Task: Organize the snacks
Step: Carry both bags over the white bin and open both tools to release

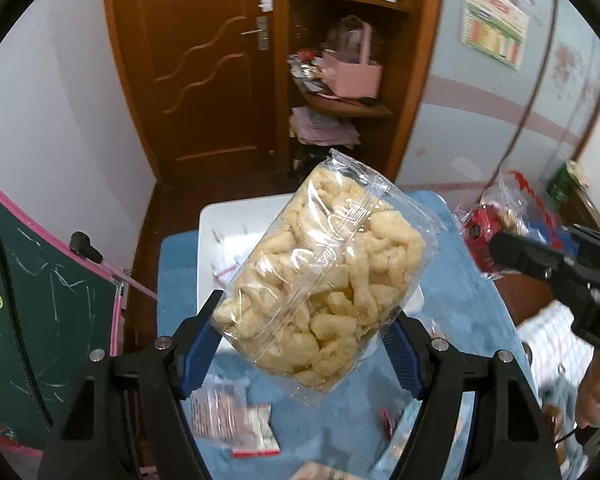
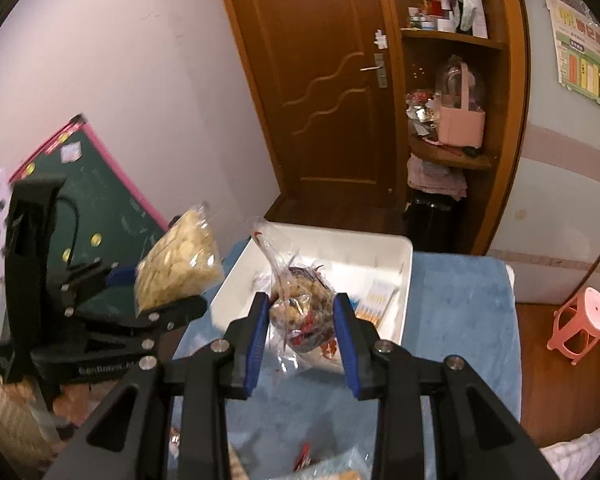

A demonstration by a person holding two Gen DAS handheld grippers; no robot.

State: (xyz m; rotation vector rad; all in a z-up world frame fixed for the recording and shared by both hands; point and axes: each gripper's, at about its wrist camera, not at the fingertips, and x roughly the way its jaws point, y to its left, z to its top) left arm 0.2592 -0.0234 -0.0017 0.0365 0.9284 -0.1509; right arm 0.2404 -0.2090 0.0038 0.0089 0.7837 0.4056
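Above the bench (image 2: 460,300), which is draped in a blue fleecy cloth, both tongs hang in the air with a snack bag each. The left tongs (image 1: 304,332) stand fairly wide, their blue pads pressed against the two sides of a clear plastic bag of pale yellow puffed snacks (image 1: 324,276); the bag is tilted, its sealed top pointing up and away towards the brown wooden door (image 1: 204,60). The right tongs (image 2: 300,316) are set narrower and clamp a crumpled clear bag of mixed brown and red snacks (image 2: 300,304), its twisted neck sticking upward. Below and beyond both bags, a white rectangular plastic tray (image 2: 404,292) sits on the cloth at the far end of the bench, with a few small packets lying inside. In the left wrist view, small clear packets with red-and-white edging (image 1: 256,432) lie on the cloth under the tongs. A green chalkboard with a pink frame (image 1: 40,300) leans on the left, and a pink plastic stool (image 2: 580,324) stands on the floor at right.
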